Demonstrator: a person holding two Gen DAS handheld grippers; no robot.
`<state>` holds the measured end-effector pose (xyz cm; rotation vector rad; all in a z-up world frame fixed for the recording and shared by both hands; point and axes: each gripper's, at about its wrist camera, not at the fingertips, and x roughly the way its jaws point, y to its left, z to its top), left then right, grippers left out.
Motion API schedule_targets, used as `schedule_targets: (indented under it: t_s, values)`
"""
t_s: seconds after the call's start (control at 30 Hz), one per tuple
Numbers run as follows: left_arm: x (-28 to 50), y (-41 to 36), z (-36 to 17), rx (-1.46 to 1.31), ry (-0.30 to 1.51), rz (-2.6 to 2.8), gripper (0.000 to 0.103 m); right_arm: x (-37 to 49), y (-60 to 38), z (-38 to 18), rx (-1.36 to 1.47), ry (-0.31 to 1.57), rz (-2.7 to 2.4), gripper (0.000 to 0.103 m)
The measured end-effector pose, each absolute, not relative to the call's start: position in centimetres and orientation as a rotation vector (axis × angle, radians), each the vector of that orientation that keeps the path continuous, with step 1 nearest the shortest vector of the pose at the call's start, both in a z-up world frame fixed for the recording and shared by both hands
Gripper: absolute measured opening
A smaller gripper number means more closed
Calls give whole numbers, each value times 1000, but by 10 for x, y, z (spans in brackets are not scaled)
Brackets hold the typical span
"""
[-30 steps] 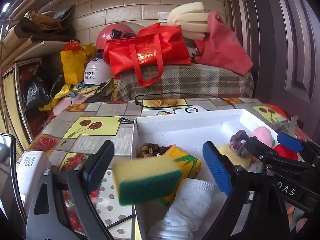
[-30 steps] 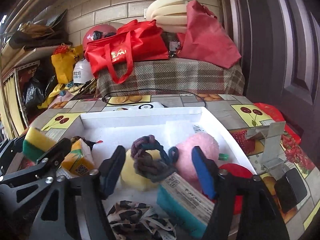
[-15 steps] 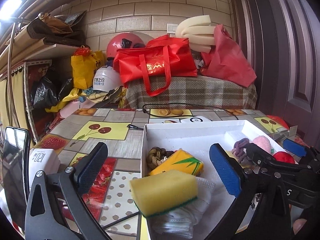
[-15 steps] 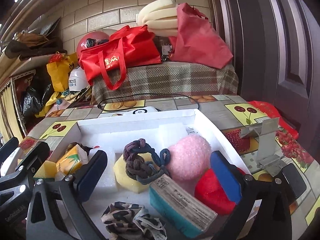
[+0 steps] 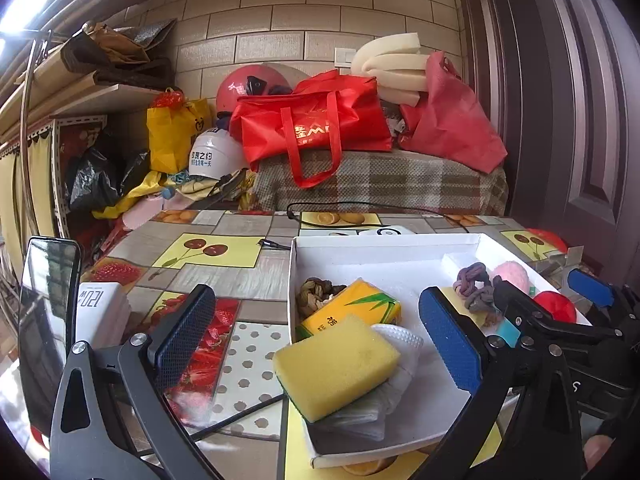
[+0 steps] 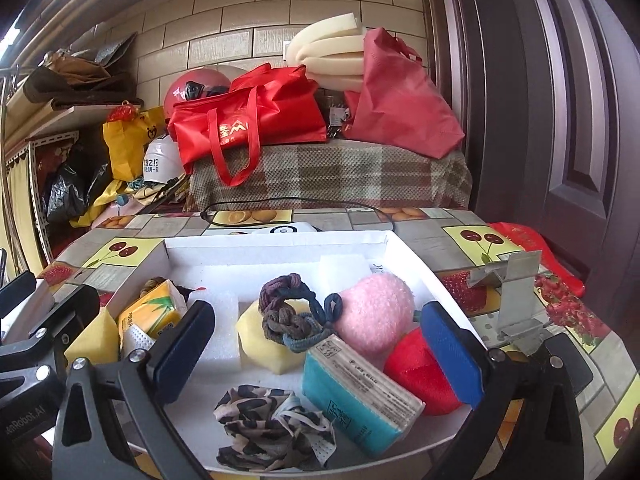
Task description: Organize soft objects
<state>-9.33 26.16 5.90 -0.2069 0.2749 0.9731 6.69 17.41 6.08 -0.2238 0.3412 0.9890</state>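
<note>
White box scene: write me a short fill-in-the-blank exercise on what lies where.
1. The yellow sponge rests on a white ____.
2. The braided hair ties lie on a ____ sponge.
3. The pink pompom sits inside the white ____.
4. Both grippers are ____.

Missing words: mask; yellow; box; open

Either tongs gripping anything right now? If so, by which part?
Nothing held. Left tongs are open; the yellow sponge lies loose between them, on the white box. Right tongs are open too.
</note>
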Motion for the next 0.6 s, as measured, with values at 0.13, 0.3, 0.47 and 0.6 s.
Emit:
schedule_targets:
  t_s: [0.13, 0.3, 0.47, 0.6]
  values:
    - [-99, 249, 59, -189, 280, 965, 103, 60, 162, 60, -227, 338, 981, 103]
    - [-110, 226, 58, -173, 296, 963, 103, 50, 143, 61, -233, 327, 984, 103]
    - [-123, 204, 57, -188, 309, 927, 103, 39, 122, 59, -256, 334, 967, 103]
    - [-128, 184, 58, -162, 310, 929, 103, 35, 104, 58, -260, 343, 956, 103]
